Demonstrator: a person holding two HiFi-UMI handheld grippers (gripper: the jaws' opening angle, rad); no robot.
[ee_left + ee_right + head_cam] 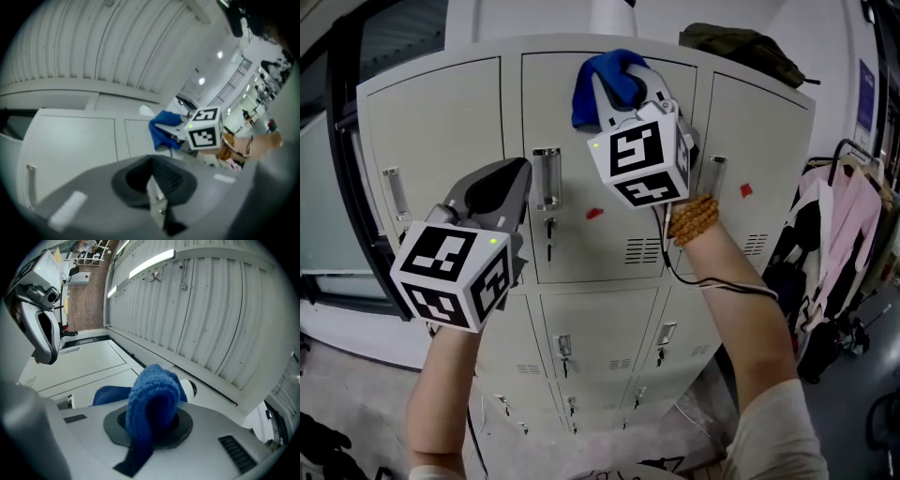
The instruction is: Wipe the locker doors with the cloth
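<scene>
One cloth (605,84), locker doors (441,122), bag (741,47) atop, clothes (846,225) beside

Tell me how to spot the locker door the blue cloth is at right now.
Start at the grey locker bank and look along its top row of three doors. It is the middle door, the only one with the blue cloth, shut in the right tool, held up at its top edge.
</scene>
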